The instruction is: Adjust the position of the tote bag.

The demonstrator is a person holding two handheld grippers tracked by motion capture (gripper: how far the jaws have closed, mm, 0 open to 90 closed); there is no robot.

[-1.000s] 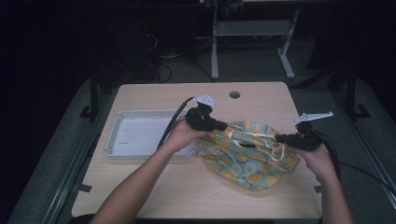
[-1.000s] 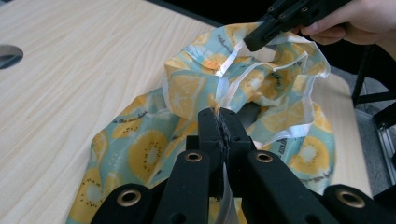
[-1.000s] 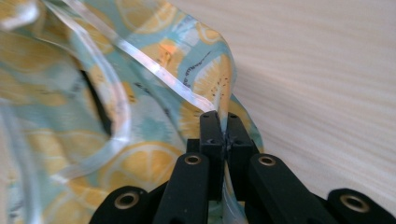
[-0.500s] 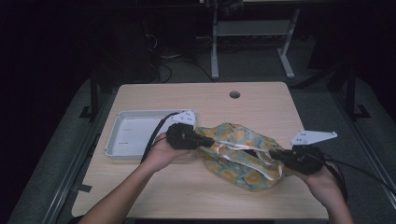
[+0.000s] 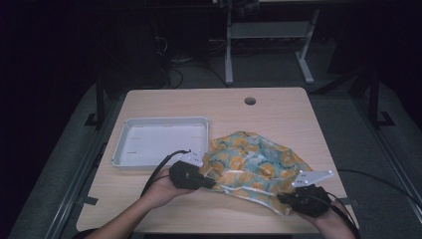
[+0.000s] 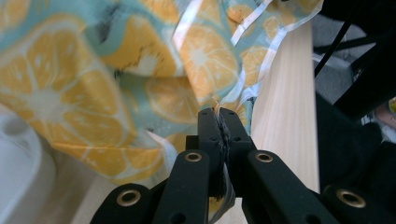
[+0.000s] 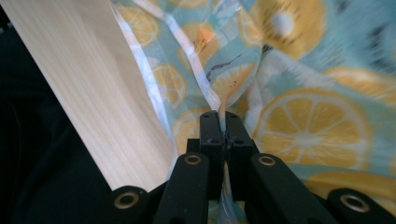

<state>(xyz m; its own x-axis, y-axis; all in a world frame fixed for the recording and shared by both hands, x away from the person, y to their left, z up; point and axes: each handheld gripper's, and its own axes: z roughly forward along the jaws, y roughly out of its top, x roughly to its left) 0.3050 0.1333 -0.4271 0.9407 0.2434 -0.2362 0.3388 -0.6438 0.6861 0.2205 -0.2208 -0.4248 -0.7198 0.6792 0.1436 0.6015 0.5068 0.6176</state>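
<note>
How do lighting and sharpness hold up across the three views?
High view: dim, surroundings nearly black, lit table soft. Left gripper view: bright, left gripper sharp, orange-print cloth blurred at left. Right gripper view: right gripper crisp, the cloth's far right soft.

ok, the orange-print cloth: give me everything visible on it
The cloth is thin, soft-looking fabric, teal with orange-slice print and a pale trim strip along its edges. It lies crumpled and partly folded on the wooden table, toward the person's side, beside the white tray; whether it touches the tray I cannot tell. The left gripper is shut on its edge at one near end, the right gripper on the edge at the other. Near both grips the fabric rises into loose folds.
</note>
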